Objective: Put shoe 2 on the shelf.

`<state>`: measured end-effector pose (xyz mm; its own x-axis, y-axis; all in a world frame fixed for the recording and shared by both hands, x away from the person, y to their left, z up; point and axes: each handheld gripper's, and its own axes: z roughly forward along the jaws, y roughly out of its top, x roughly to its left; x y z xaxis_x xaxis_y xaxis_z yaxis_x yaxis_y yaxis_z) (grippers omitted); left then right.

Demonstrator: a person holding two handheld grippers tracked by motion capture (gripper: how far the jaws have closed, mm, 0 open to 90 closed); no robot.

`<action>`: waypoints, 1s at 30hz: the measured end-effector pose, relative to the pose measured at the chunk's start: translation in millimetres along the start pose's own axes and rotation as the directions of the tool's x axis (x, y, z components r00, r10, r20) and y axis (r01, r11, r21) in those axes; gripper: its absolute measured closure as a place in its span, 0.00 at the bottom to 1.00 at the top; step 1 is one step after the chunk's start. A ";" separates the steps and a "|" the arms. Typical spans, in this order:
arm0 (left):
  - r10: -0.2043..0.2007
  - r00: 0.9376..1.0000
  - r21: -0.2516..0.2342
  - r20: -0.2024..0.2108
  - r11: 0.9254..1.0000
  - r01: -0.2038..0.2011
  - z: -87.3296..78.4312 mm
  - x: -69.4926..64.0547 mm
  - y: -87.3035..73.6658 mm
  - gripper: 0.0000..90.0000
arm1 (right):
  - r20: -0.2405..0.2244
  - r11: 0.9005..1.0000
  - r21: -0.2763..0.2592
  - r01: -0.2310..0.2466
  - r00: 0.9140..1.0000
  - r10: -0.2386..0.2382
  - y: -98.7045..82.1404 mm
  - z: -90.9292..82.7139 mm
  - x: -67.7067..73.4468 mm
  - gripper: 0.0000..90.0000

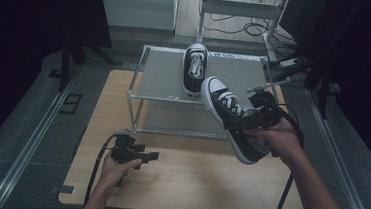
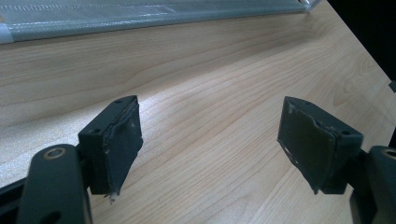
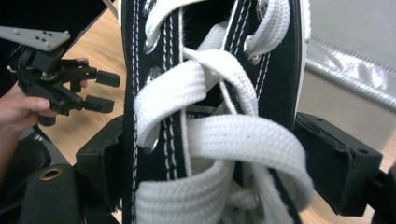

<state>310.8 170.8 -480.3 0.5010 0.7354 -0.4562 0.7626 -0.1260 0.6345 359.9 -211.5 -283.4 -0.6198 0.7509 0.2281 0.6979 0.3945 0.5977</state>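
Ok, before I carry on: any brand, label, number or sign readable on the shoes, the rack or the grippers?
None can be read.
Held shoe: white toe cap, white laces, black canvas; no legible mark.
Shoe on the rack: a dark patch inside the heel, too small and blurred to read.
Metal rack: no label visible.
Left gripper and right gripper: plain black parts, no text.

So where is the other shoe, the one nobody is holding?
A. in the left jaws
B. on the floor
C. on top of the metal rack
C: the second shoe sits on the top shelf of the metal rack, toe pointing toward the person.
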 end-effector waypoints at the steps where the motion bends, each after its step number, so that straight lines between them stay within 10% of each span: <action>1: -0.001 1.000 -0.002 0.001 1.000 0.001 -0.2 0.1 -0.1 0.24 | 0.002 1.000 -0.002 -0.002 1.000 0.002 2.1 0.1 -0.6 0.19; 30: -0.009 1.000 -0.009 0.008 1.000 0.009 -3.9 3.2 -0.9 0.24 | 0.093 0.992 -0.013 -0.128 0.987 0.128 56.6 11.6 -21.4 0.19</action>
<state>310.1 175.9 -479.9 0.4970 0.7314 -0.4669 0.7635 -0.1129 0.6358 416.9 -199.1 -263.3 -0.4889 0.8414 0.2301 0.7664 0.2884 0.5740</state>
